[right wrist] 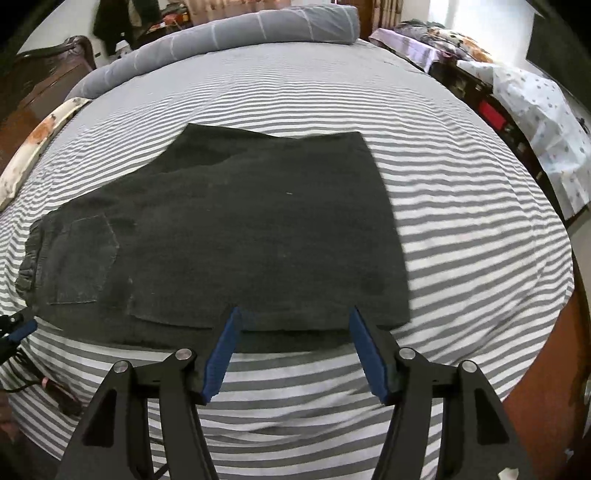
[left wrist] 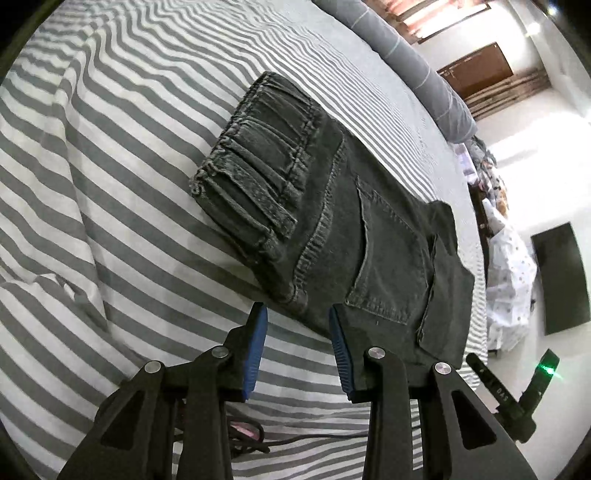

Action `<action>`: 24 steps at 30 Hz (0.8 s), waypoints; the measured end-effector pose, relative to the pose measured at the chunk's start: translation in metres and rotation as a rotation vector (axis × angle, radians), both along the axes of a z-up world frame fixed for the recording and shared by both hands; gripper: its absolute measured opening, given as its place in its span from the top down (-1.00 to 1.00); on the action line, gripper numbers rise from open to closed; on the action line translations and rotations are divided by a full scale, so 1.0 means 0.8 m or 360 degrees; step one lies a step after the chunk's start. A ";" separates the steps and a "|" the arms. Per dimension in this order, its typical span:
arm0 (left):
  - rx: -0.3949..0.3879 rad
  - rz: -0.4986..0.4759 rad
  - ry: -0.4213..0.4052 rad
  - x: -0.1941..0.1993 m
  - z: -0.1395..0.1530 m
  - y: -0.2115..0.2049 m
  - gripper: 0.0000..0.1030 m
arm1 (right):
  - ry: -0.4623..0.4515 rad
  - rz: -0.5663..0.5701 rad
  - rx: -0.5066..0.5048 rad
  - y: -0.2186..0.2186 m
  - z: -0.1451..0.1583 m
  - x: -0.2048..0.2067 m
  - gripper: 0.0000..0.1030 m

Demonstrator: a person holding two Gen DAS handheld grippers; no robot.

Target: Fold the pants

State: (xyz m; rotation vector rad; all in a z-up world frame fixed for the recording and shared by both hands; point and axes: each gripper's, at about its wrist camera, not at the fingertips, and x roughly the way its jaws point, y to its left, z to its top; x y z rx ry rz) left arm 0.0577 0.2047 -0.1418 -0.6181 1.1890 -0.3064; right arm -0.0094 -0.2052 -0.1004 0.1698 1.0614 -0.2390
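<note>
Dark grey jeans (right wrist: 258, 229) lie flat on the striped bed, folded over with the legs doubled back. The waistband with belt loops (left wrist: 258, 162) and a back pocket (left wrist: 391, 258) show in the left wrist view. My left gripper (left wrist: 298, 314) is open and empty, its blue pads just at the near edge of the jeans by the waist end. My right gripper (right wrist: 293, 314) is open and empty at the near edge of the folded leg part. The left gripper also shows at the left edge of the right wrist view (right wrist: 16, 332).
The bed has a grey-and-white striped sheet (right wrist: 461, 258). A rolled grey duvet (right wrist: 240, 33) lies along the far side. A black cable (right wrist: 55, 395) lies on the sheet near the front left. A wooden bed frame (right wrist: 535, 387) is at the right.
</note>
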 end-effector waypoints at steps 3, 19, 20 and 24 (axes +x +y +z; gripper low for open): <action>-0.0070 0.0035 0.0015 0.007 -0.005 0.009 0.30 | -0.0002 0.0029 0.0002 0.016 0.001 0.009 -0.16; -0.0256 0.0143 0.0078 0.053 -0.026 0.034 0.16 | -0.0005 0.0154 0.0074 0.079 -0.005 0.036 -0.17; -0.0252 0.0141 0.0062 0.052 -0.023 0.034 0.16 | -0.0001 0.0151 0.0083 0.079 -0.006 0.036 -0.17; -0.0269 0.0138 -0.0001 0.053 -0.015 0.031 0.19 | 0.0008 0.0143 0.0086 0.078 -0.008 0.034 -0.17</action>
